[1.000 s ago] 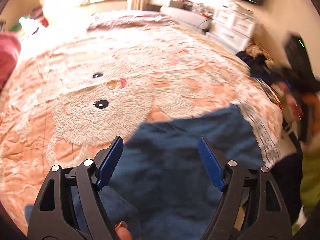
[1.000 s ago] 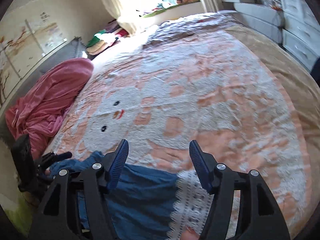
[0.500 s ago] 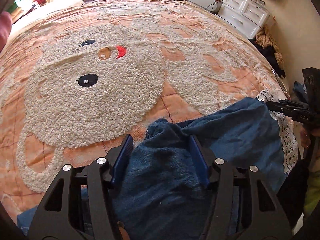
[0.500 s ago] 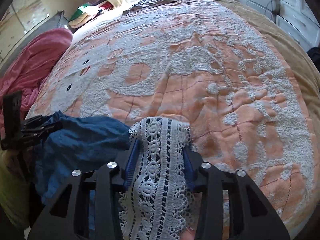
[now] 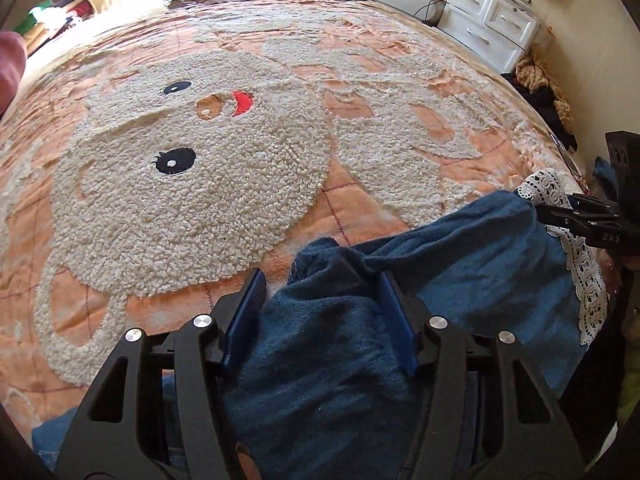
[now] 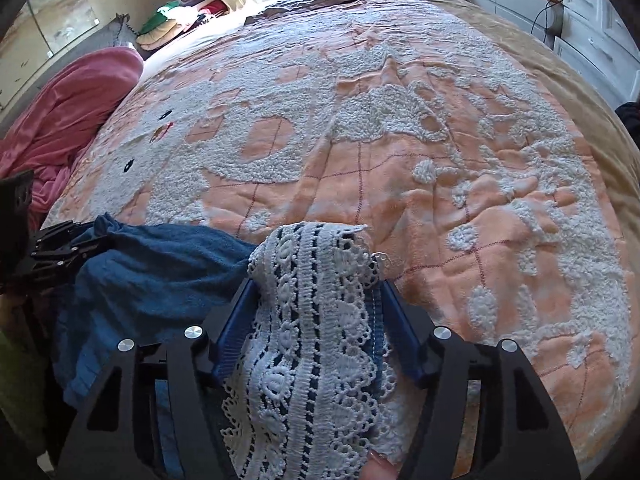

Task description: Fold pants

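Fold pants: both grippers at the near hem, fold not yet begun

Peach-and-cream tufted bedspread (image 5: 360, 208) carries blue denim pants w/ white lace trim (image 5: 480, 264) at 5 o'clock; next, prob. lift both corners evenly toward 12. Left gripper (image 5: 320, 312) clamps bunched denim; right gripper (image 6: 316, 320) jaws opening, lace between, pads touching.

White letters "DAS" stand on the right gripper (image 5: 576, 216)
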A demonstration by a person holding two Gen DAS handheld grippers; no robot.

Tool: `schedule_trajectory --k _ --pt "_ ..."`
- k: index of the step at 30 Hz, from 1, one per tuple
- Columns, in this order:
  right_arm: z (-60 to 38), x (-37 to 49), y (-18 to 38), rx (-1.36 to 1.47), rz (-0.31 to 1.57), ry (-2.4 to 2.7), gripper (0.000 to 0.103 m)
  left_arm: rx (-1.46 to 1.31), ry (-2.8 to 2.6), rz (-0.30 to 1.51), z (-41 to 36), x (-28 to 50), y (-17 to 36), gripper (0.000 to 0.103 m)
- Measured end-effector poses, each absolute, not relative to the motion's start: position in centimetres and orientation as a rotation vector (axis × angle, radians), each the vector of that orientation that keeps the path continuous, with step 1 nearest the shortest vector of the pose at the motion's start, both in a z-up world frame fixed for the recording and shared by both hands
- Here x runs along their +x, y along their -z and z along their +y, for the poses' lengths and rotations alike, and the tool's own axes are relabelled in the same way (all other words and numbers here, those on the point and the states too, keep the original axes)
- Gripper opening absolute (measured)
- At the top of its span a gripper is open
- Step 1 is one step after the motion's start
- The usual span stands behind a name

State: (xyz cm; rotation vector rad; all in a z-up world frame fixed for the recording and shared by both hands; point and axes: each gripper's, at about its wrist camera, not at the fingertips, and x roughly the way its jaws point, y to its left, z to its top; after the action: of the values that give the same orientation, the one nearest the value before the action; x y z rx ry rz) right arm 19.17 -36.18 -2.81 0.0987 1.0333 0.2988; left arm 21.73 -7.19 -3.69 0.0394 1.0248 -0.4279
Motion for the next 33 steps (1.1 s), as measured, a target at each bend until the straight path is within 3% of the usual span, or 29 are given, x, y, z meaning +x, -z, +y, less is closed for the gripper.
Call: schedule_trajectory --k 2,4,7,12,17,24,26,28,30,33 --pt "-35.6 18.8 2.3 0.080 1.019 -0.323 0.038 0.042 0.431 1.019 -7.3 21.6 3.6 0.044" --pt "-34.8 18.4 2.0 0.075 1.014 -0.374 0.027 0.037 0.449 1.020 -7.5 21.6 3.6 0.031" --pt "-34.5 18.1 1.6 0.088 0.998 -0.392 0.022 0.051 0.468 1.014 -8.0 21.3 3.5 0.016" --pt "-35.7 17.6 -0.8 0.153 0.894 -0.391 0.020 0.005 0.451 0.969 -7.1 21.4 2.4 0.008" --pt "-34.9 18.8 -3.2 0.092 0.807 -0.375 0.020 0.068 0.393 0.773 -7.2 21.3 -1.4 0.008" --pt "-34.2 24.5 1.3 0.007 0.976 -0.297 0.021 0.092 0.351 0.873 -8.2 24.5 2.8 0.008" --pt "-33.9 24.7 2.8 -0.025 1.002 -0.297 0.028 0.073 0.324 0.899 -7.7 25.0 3.8 0.013" --pt "-34.7 24.6 2.8 0.000 0.997 -0.288 0.044 0.053 0.310 0.884 -7.1 24.9 3.3 0.018" --pt "-35.9 24.4 2.2 0.054 0.985 -0.294 0.049 0.038 0.285 0.859 -6.4 24.8 2.7 0.029" --pt "-37.6 23.0 0.6 0.090 0.938 -0.264 0.054 0.027 0.268 0.825 -5.6 24.1 1.5 0.030"
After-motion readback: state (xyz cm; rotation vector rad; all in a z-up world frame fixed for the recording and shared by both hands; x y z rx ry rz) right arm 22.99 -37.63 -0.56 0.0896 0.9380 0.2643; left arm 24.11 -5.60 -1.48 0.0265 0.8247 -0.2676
